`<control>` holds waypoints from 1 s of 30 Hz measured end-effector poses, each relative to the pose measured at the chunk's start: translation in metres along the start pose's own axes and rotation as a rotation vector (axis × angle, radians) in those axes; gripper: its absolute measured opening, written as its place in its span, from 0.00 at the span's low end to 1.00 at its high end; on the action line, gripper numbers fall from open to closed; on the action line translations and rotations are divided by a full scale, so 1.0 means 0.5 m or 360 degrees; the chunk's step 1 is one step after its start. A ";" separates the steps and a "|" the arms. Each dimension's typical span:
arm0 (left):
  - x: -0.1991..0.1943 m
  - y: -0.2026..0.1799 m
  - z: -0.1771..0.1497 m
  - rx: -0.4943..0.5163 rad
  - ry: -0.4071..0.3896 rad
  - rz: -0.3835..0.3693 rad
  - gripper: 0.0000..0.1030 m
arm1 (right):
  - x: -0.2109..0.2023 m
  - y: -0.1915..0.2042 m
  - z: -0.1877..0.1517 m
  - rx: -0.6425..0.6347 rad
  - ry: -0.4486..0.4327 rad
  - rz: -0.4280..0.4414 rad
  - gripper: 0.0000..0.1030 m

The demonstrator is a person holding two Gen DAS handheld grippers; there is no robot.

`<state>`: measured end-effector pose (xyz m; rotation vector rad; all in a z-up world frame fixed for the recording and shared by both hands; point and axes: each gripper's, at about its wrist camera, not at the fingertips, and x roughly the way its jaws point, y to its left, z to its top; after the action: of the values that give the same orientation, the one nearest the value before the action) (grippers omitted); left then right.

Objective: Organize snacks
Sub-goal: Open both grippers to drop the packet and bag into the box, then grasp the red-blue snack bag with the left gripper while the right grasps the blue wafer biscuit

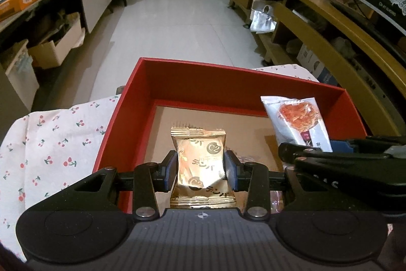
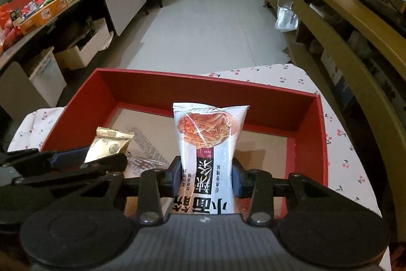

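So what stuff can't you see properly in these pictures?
- Near floor of the red box: both views, covered by the gripper bodies.
- Crinkly clear wrapper in the box: right wrist view, partly behind the left gripper; contents unclear.
- Bottom of the white packet: right wrist view, cut off by the right gripper body.
- Small print on the gold packet: crumpled, unreadable.

The gold packet's bottom edge was hidden behind the left tool; the box's near wall was hidden too.
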<state>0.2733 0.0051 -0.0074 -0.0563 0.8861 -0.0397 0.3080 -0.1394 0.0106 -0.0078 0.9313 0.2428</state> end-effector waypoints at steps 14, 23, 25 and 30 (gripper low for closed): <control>-0.014 -0.007 -0.002 0.0028 -0.0011 0.0033 0.50 | -0.009 0.003 -0.003 -0.0003 -0.0033 -0.0036 0.59; -0.045 -0.012 -0.002 0.0055 -0.0056 0.0060 0.59 | -0.044 0.002 -0.007 0.0001 -0.0089 -0.0038 0.60; -0.052 -0.013 -0.002 0.0058 -0.0062 0.0059 0.59 | -0.053 0.003 -0.009 -0.0001 -0.0098 -0.0037 0.60; -0.078 -0.010 -0.004 0.0051 -0.0087 0.0046 0.62 | -0.078 0.006 -0.014 0.0011 -0.0127 -0.0025 0.60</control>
<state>0.2471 0.0025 0.0215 -0.0143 0.8315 -0.0254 0.2796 -0.1454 0.0379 0.0010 0.8521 0.2242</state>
